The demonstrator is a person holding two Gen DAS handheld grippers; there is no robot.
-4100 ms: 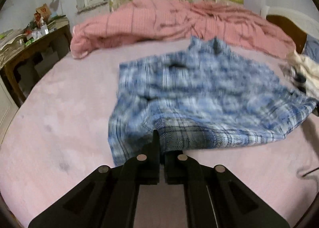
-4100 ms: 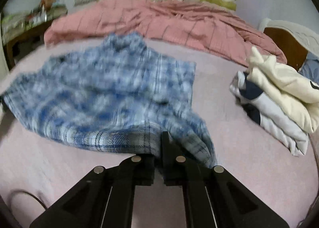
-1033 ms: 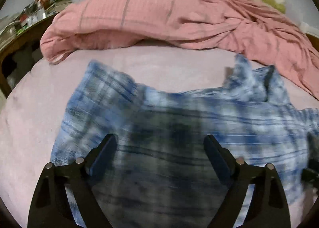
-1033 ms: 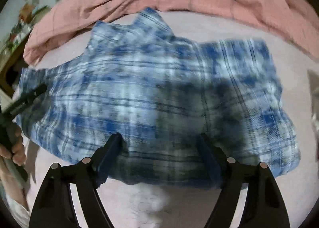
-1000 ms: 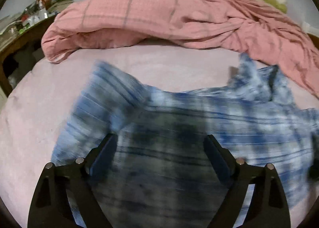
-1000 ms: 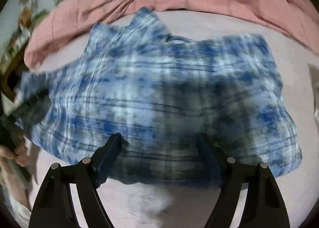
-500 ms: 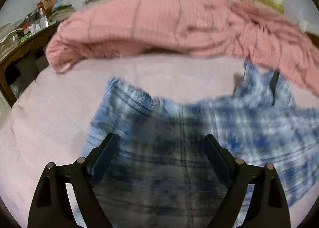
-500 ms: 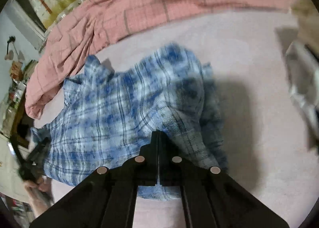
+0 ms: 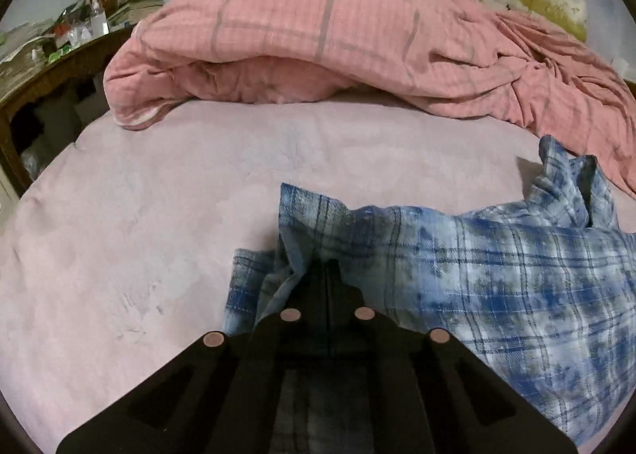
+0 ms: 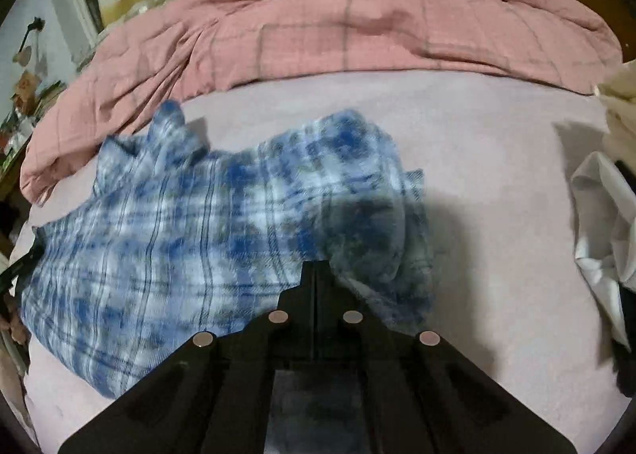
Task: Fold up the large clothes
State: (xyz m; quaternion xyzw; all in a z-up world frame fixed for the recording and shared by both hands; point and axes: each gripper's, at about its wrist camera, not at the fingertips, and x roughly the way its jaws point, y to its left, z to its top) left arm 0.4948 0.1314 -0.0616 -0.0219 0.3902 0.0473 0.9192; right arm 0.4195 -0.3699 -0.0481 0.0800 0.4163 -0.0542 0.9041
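Observation:
A blue and white plaid shirt lies spread on the pale pink bed sheet, collar toward the far side. My left gripper is shut on the shirt's left edge, where the cloth bunches around the tips. In the right wrist view the shirt fills the left half, and my right gripper is shut on its right edge, with a fold of cloth bulging beside the tips. The other gripper shows as a dark tip at the shirt's far left edge.
A crumpled pink quilt lies along the far side of the bed. A cluttered wooden desk stands at the left. A pile of white and cream clothes sits on the bed at the right.
Both grippers were open over the shirt a second ago. The right one shut on the shirt's right edge half a second ago; the left one has now shut on the left edge.

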